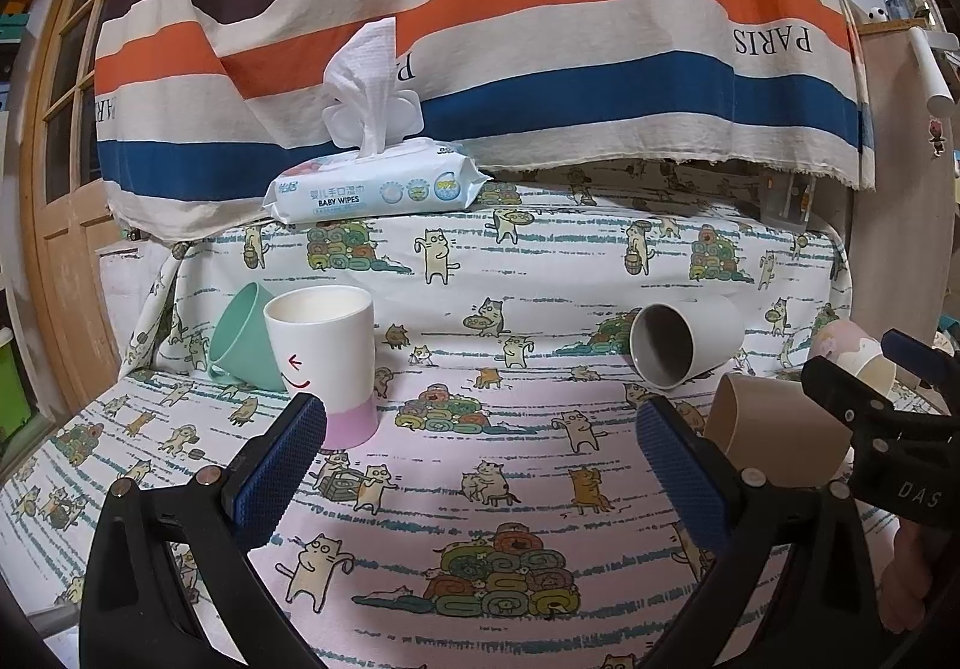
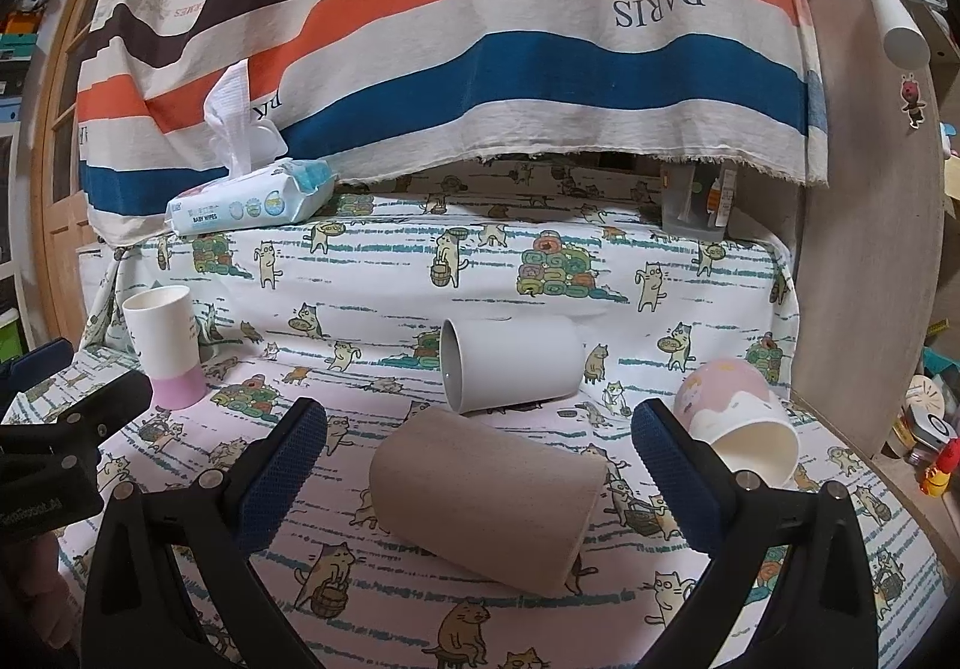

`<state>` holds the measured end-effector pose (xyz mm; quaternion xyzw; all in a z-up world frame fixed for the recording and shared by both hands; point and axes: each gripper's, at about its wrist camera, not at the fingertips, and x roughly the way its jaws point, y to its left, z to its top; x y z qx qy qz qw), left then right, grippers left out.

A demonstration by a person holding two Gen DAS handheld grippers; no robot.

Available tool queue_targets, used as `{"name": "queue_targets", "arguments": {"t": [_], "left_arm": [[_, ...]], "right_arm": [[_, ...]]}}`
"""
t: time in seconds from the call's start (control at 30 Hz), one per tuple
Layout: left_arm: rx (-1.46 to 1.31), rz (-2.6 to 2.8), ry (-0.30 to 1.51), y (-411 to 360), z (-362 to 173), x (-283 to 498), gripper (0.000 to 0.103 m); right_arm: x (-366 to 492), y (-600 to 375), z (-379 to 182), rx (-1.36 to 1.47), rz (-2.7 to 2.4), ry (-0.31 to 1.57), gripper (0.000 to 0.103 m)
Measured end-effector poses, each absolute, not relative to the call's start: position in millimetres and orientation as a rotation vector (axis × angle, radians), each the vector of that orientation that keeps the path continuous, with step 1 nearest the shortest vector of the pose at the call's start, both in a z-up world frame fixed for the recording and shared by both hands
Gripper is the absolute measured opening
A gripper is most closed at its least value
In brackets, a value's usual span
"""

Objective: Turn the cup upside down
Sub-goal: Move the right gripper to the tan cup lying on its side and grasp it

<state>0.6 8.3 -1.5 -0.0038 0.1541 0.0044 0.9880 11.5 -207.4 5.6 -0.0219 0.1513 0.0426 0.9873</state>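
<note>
Fingers of the left gripper [image 1: 480, 468] are seen spread wide over the cat-print tablecloth [image 1: 480, 519], with only cloth between the blue pads and nothing held. The right gripper [image 2: 480, 474] is likewise held wide apart; a brown cup [image 2: 486, 495] lies on its side between and just beyond its fingers, untouched by either pad as far as can be told, with its closed base turned towards the camera.

Just behind the brown cup, a grey cup [image 2: 510, 366] is laid on its side with its mouth facing left. To the right of both, a pink and white paper cup [image 2: 738, 417] is tipped over, its open mouth turned down towards the lower right, partly hidden by the right finger.

From the left wrist view, a white cup with a pink base [image 1: 327, 363] and a red smiling face is seen standing upright just past the left finger. A mint green mug [image 1: 243, 336] is tilted against its left side, touching it.

Further back, on a raised step under the same cloth, a pack of baby wipes [image 1: 372, 186] is set with its lid open and one wipe pulled up. Behind it a striped cloth [image 1: 480, 39] in orange, blue, brown and cream is hung, and a clear container [image 2: 696, 207] is partly covered by its hem at the right
</note>
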Motion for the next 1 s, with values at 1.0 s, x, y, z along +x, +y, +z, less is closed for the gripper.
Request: {"name": "queue_targets", "arguments": {"t": [1.0], "left_arm": [[-0.015, 0.019, 0.308, 9.2, -0.4, -1.4, 0.103]], "right_arm": [[2.9, -264.8, 23.2, 0.051, 0.149, 0.488, 0.102]]}}
